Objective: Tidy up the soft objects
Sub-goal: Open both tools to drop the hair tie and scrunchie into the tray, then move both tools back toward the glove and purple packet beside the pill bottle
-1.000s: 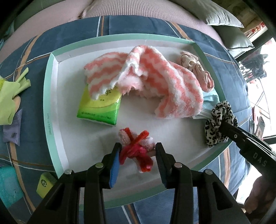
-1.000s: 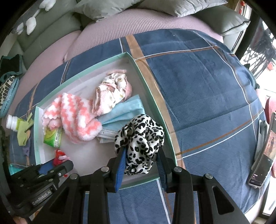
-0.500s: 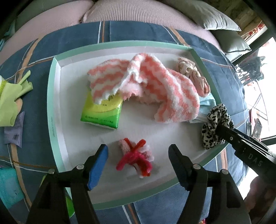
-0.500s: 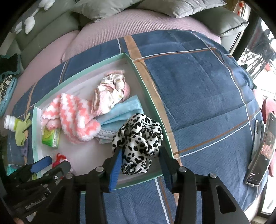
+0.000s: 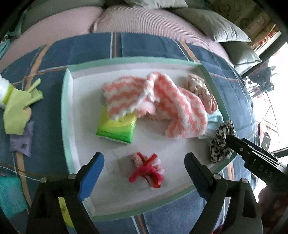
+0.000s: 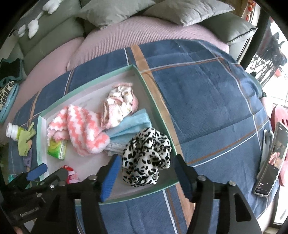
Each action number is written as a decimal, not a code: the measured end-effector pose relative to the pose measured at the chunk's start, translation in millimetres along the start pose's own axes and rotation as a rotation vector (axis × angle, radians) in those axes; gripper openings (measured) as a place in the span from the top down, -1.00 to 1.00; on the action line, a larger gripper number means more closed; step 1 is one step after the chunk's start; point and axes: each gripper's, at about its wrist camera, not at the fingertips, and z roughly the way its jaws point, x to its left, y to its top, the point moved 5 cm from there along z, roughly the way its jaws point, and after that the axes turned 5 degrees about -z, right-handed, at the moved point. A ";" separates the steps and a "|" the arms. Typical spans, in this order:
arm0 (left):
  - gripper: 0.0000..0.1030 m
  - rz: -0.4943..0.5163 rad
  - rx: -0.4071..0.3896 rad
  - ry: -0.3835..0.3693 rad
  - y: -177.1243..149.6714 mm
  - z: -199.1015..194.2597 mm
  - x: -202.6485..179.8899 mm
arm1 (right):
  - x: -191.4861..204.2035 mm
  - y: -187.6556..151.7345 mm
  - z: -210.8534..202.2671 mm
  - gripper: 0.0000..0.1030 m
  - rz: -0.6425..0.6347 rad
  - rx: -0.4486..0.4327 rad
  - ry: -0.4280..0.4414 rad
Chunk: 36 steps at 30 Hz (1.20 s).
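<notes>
A shallow white tray with a green rim (image 5: 64, 111) (image 6: 153, 106) lies on the blue blanket. In it are a pink-and-white fuzzy cloth (image 5: 162, 102) (image 6: 84, 126), a green tissue pack (image 5: 117, 129) (image 6: 57, 149), a pale patterned cloth (image 6: 118, 104), a blue face mask (image 6: 131, 127), a red yarn piece (image 5: 145, 171) and a leopard-print scrunchie (image 6: 145, 158) (image 5: 222, 142). My left gripper (image 5: 144, 172) is open, its fingers either side of the red yarn piece. My right gripper (image 6: 147, 172) is open around the scrunchie, which rests in the tray's near right corner.
A white bottle (image 6: 11, 131) and a light green cloth (image 5: 16, 108) lie left of the tray, with a purple packet (image 5: 21, 142) and a teal item (image 5: 10, 194). A phone (image 6: 271, 162) lies at the right. Cushions (image 6: 189, 10) line the back.
Both grippers have opened. The left let go of the red yarn piece and the right let go of the scrunchie; both items now lie in the tray. Both grippers drew back slightly.
</notes>
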 end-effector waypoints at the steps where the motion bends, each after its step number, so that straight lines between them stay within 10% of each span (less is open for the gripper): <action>1: -0.77 0.001 -0.015 0.010 2.1 -2.4 2.1 | 0.2 1.0 -1.3 -0.40 0.000 -0.009 0.001; 10: -0.78 -0.040 -0.107 0.051 12.6 -18.8 22.3 | 10.7 11.1 -14.9 -0.83 -0.037 -0.107 0.010; 36: -0.81 -0.126 -0.363 0.235 35.3 -95.9 89.9 | 35.1 26.7 -50.9 -0.91 -0.015 -0.304 0.027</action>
